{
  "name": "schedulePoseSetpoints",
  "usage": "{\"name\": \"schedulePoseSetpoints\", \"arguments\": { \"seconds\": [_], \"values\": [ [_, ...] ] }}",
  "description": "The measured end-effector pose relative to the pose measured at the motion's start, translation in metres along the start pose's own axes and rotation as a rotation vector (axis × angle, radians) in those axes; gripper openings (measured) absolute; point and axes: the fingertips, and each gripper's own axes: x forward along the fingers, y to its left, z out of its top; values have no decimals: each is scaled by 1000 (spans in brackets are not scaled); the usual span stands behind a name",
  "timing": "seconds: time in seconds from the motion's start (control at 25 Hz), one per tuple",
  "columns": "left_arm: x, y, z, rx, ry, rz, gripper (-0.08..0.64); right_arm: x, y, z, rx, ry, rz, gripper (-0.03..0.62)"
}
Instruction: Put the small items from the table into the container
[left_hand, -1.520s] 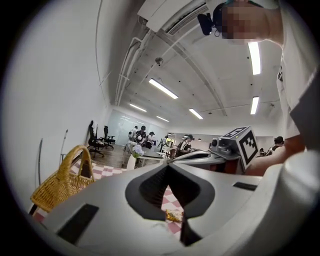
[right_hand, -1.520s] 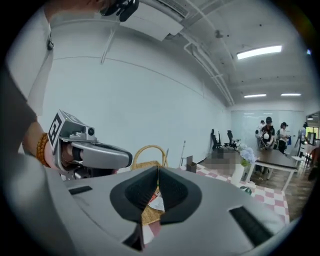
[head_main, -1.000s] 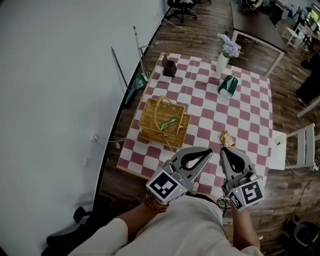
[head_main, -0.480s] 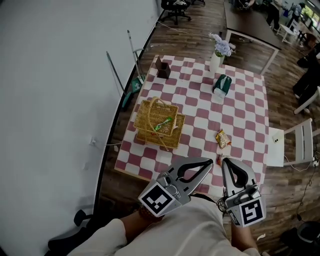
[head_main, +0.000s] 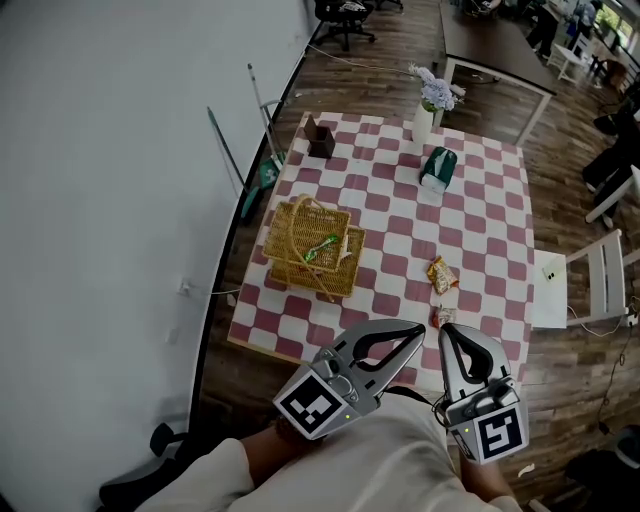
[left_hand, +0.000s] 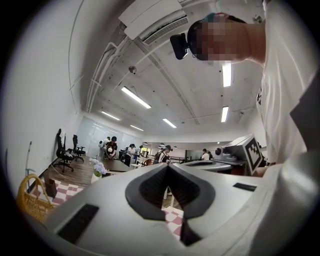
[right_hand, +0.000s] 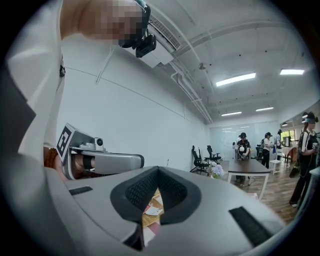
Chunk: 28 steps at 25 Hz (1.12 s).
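Both grippers have drawn back and up toward the person's chest, away from the counter (head_main: 480, 215). Now the left gripper (head_main: 419, 329) and the right gripper (head_main: 443, 331) are closed on nothing (pads meeting, nothing between). One snack packet (head_main: 441, 275) lies well apart from the wicker basket (head_main: 308, 248), which holds a green item (head_main: 322, 246), so I judge no pickup has begun.

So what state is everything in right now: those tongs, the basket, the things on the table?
Left tongs: shut, empty.
Right tongs: shut, empty.
Wicker basket: upright, a green item in or on it.
Snack packet: lying flat on the table, outside the basket.
Vase: upright, holding flowers.
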Motion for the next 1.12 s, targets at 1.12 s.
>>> {"name": "schedulePoseSetpoints", "arguments": {
  "seconds": [1.12],
  "values": [
    [24, 24, -61, -45, 46, -15, 26, 6, -15, -62, -31, 146, -24, 21]
  ]
}}
